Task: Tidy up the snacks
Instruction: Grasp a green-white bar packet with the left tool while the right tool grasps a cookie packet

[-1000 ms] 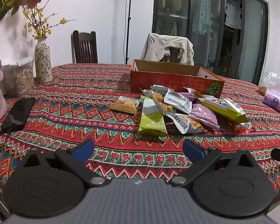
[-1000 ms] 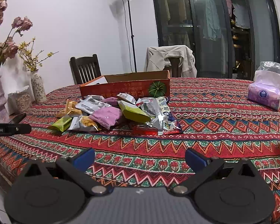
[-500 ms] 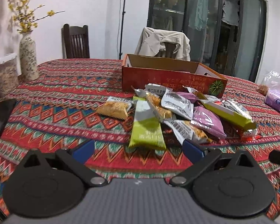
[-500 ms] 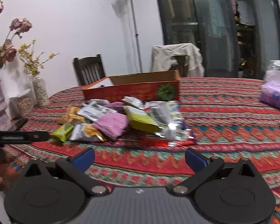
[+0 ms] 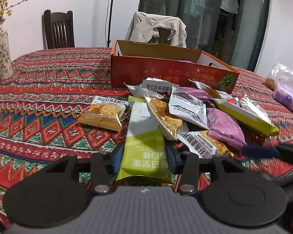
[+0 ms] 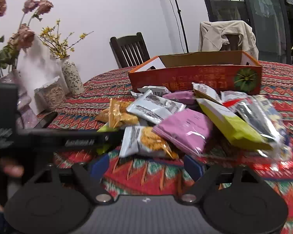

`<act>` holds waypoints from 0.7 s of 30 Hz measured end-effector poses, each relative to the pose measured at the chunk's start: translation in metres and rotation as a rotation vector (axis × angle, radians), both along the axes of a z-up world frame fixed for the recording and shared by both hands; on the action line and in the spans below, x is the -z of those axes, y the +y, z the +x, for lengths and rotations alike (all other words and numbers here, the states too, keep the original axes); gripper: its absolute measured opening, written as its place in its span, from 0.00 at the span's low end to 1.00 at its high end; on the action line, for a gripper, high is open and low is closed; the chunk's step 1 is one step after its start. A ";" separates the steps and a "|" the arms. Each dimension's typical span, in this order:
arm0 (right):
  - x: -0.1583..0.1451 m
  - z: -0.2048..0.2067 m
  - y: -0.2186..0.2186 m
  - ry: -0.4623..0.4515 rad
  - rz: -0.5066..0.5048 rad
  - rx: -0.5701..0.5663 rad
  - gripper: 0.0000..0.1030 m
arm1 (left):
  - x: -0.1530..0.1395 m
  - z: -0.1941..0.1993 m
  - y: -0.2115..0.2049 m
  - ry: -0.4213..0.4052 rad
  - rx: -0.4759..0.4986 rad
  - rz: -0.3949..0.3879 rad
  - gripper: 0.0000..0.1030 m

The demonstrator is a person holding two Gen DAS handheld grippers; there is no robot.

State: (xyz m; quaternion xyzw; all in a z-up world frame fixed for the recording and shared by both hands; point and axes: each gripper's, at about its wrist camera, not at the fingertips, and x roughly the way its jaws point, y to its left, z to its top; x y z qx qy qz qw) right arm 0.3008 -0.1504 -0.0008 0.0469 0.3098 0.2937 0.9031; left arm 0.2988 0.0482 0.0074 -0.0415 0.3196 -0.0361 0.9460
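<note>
Between the blue pads of the left gripper (image 5: 143, 160) lies the near end of a green snack packet (image 5: 145, 146); the jaws have just been closing and now clamp its sides. This packet rests at the front of a heap of snacks (image 5: 187, 115) on the patterned surface (image 5: 48, 101), just before an open orange cardboard box (image 5: 166, 72). Gold, white, purple and green wrappers overlap in the heap. The right gripper (image 6: 146, 165) hovers low before the same heap, its jaws apart though lately narrowing, nothing between them; a white-and-gold packet (image 6: 144, 143) lies just ahead. Farther off stand a flowered vase (image 6: 72, 78), two chairs, and a bagged purple pack (image 5: 287, 95).
</note>
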 end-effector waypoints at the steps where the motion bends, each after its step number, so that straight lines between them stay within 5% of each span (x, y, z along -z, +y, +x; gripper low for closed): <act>1: 0.001 0.005 0.006 0.000 -0.005 0.011 0.81 | -0.001 -0.004 0.002 0.002 0.002 0.004 0.44; 11: 0.008 0.029 0.054 -0.026 -0.123 0.011 0.80 | -0.008 -0.067 0.027 0.040 -0.040 -0.012 0.44; 12: 0.008 0.029 0.055 -0.027 -0.131 0.009 0.78 | -0.007 -0.069 0.026 0.043 -0.039 -0.005 0.45; 14: 0.008 0.026 0.054 -0.036 -0.146 0.003 0.58 | -0.005 -0.073 0.022 0.046 -0.041 0.005 0.52; 16: 0.006 0.020 0.049 -0.042 -0.146 -0.017 0.52 | -0.004 -0.072 0.020 0.040 -0.057 0.006 0.71; 21: 0.004 -0.007 0.029 -0.053 -0.139 -0.041 0.51 | -0.004 -0.046 0.013 0.012 -0.077 0.034 0.71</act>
